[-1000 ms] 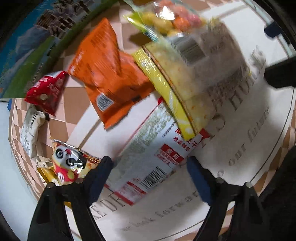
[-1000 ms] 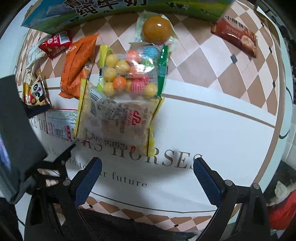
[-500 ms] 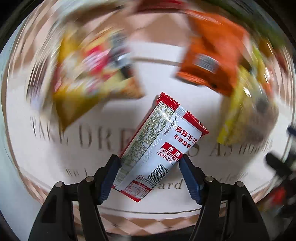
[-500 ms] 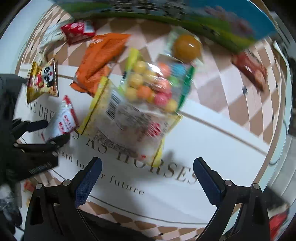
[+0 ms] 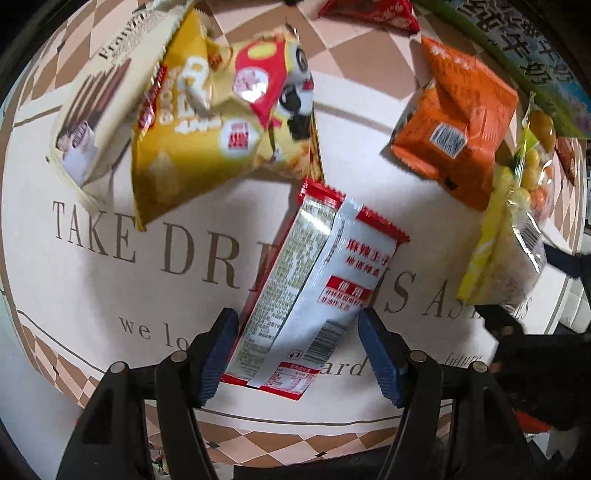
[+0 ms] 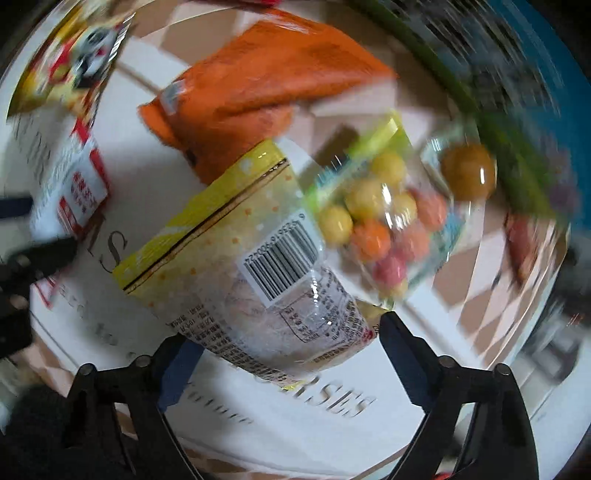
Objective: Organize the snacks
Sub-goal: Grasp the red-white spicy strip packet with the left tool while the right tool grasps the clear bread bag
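In the left wrist view my left gripper (image 5: 297, 350) is open, with its blue pads on either side of the lower end of a red-and-white snack packet (image 5: 314, 295) lying on the white cloth (image 5: 110, 295). In the right wrist view my right gripper (image 6: 284, 365) is open around the near end of a yellow-and-clear bag with a barcode (image 6: 251, 266). A clear bag of coloured candy balls (image 6: 380, 218) lies just beyond it. The right wrist view is blurred.
A yellow panda bag (image 5: 221, 122), a cream wafer packet (image 5: 96, 110), an orange bag (image 5: 458, 129) and a red packet (image 5: 369, 11) lie beyond the left gripper. An orange ball pack (image 6: 469, 177) and a green-blue carton (image 6: 517, 92) lie at the back.
The left gripper swung left and its jaws closed in around the red-and-white packet. The right gripper moved forward and left, down over the yellow-and-clear bag.
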The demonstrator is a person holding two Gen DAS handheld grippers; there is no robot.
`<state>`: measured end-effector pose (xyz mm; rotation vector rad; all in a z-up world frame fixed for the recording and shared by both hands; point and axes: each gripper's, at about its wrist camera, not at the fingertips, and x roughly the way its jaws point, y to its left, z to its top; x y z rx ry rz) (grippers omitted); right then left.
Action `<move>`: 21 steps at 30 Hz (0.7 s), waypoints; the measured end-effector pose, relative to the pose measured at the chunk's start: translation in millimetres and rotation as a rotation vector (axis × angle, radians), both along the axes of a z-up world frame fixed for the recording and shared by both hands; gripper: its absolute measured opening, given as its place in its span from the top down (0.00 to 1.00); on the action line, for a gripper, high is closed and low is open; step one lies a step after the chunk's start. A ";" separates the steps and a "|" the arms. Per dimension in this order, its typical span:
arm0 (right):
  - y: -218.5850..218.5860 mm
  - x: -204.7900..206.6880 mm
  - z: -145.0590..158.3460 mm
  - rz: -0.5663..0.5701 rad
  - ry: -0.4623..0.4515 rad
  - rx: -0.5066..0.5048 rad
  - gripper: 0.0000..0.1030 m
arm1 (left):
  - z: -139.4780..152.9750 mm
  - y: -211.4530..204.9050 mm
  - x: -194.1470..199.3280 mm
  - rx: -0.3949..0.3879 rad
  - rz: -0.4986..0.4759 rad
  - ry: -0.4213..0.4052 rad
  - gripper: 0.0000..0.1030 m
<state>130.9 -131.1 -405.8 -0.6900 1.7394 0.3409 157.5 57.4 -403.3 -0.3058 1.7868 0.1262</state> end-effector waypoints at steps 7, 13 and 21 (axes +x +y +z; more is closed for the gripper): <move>-69.9 13.9 -14.7 -0.684 0.393 0.250 0.10 | -4.1 -49.5 -16.2 0.053 -0.090 -0.007 0.36; -72.6 28.5 8.9 -0.608 0.225 0.267 0.08 | -5.2 -87.9 -15.0 0.096 -0.100 -0.025 0.40; -14.5 12.3 7.2 -0.307 0.128 0.228 0.09 | -4.4 -83.4 -2.5 0.014 0.135 -0.021 0.46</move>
